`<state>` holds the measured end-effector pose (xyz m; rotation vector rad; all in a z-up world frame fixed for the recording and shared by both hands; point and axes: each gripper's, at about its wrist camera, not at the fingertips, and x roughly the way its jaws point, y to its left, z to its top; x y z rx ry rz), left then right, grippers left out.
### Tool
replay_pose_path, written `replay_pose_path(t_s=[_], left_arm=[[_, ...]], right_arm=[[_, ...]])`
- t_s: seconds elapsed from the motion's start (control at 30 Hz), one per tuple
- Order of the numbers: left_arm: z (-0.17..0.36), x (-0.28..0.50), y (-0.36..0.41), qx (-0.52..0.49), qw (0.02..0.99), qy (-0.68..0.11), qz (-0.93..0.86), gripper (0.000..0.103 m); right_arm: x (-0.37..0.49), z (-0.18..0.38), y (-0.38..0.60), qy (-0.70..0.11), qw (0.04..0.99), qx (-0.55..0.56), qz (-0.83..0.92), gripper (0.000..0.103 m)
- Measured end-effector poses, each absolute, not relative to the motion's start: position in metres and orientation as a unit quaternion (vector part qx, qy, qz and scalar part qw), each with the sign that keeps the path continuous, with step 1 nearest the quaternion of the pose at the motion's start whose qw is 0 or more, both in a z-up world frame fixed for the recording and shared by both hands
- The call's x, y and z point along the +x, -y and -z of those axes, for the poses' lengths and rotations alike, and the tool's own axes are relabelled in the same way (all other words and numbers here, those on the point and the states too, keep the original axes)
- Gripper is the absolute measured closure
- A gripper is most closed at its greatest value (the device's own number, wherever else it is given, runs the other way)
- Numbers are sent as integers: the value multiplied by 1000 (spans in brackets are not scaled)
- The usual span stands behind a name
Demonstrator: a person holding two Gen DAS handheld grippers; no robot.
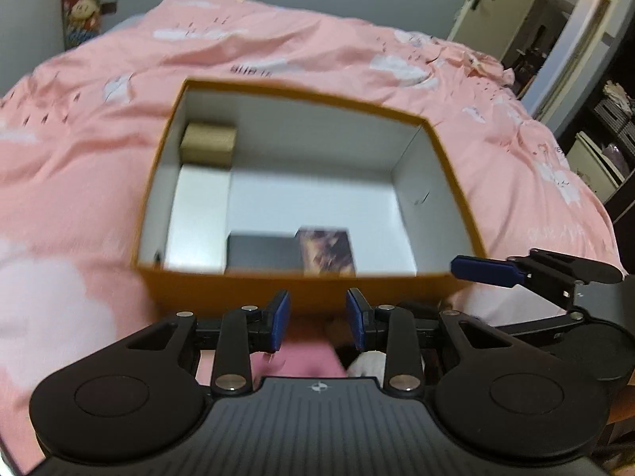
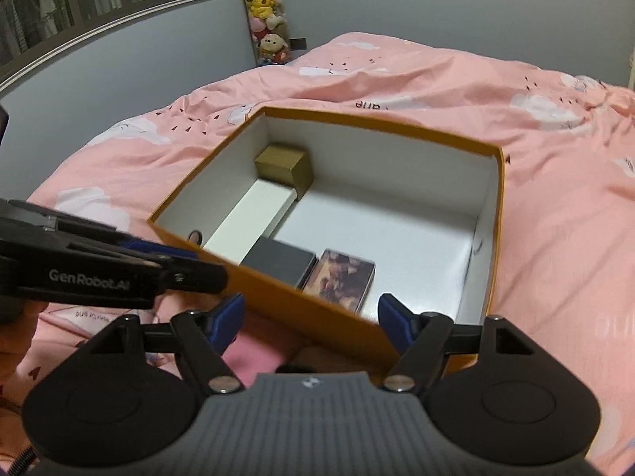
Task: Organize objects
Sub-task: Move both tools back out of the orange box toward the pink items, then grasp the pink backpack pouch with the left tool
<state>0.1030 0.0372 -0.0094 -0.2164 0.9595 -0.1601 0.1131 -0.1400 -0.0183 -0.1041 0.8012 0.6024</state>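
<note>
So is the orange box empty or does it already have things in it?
Not empty. The orange box holds a gold box, a white box, a dark grey box and a printed box; its right half is bare.

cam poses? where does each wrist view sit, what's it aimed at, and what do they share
Left wrist: on the left hand-held gripper, behind its jaws, aimed down over the near wall of the orange box on the pink duvet; own blue pads apart with nothing between them, right hand-held gripper's finger intruding at right.
Right wrist: on the right hand-held gripper, aimed down at the box's near corner; own jaws wide and empty, left hand-held gripper crossing at left.
Shared: box, its gold box, white box, grey box, printed box, duvet, plush toys.
</note>
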Motion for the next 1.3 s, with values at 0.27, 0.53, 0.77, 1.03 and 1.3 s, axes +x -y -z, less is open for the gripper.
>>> replay_pose_path(t_s=[0.27,0.53,0.77,1.03,1.3], left_arm=[[32,83,-55,-132,852,-504,45,56],[61,84,-69,-172,804,-569,14,46],[49,67,-60,-145,807,-571,44,42],[42,40,-38,-63,802,-582,118,28],[53,37,-26,-32,811,-570,126,30]], right_arm=[[87,34,138,-404,863,-57,-298,34],[81,45,124,-429,839,-72,-328,53],[72,58,111,-446,817,-118,-346,68],[54,61,111,-438,802,-176,-365,69],[42,64,112,-433,793,-210,-373,69]])
